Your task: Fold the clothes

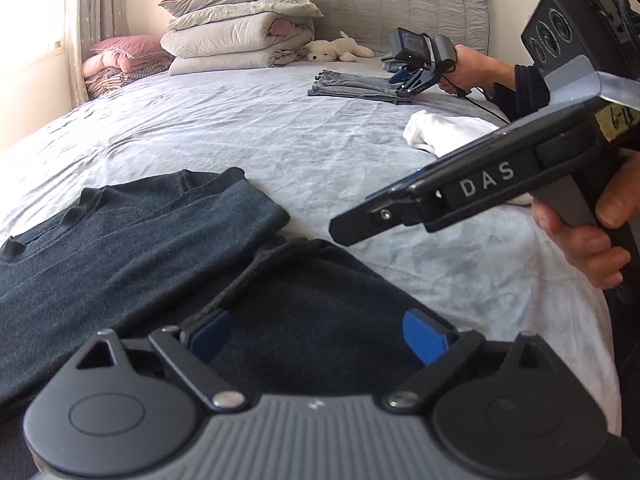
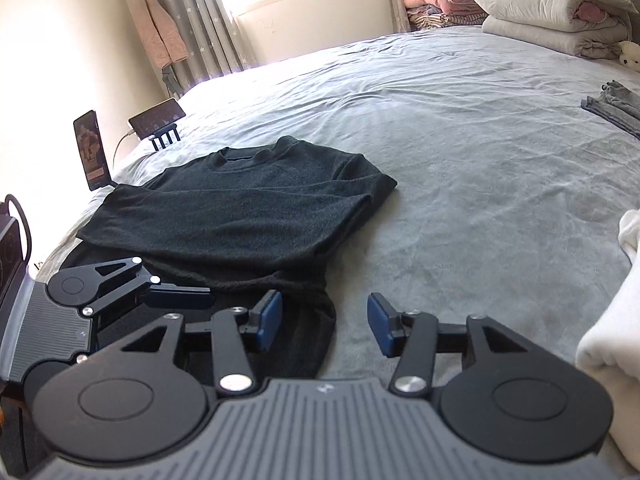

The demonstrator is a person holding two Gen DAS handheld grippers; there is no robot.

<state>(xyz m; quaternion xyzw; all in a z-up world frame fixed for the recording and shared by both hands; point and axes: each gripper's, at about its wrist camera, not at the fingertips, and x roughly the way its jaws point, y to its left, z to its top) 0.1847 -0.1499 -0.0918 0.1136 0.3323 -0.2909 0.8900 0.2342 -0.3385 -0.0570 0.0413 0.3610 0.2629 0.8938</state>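
Two grippers are working at the near edge of the bed (image 2: 460,128), and both are standing released with nothing between their blue pads. In its own view, the left gripper (image 1: 316,338) is hovering over the lower part of the dark sweater (image 1: 132,236), its jaws spread wide above the cloth; whether the pads are touching the fabric cannot be told. The right gripper (image 2: 324,324) is sitting just beside the sweater's (image 2: 248,208) hem, one pad over the dark cloth and the other over the bare sheet. The sweater is lying flat on the grey sheet, collar pointing away, one sleeve folded across its chest. White cloth (image 2: 616,320) is bunching up to the right. Farther off, folded grey clothes (image 1: 352,86) are lying near another person's gripper (image 1: 412,80), with a plush toy (image 1: 338,50) and stacked quilts (image 1: 240,28) at the headboard.
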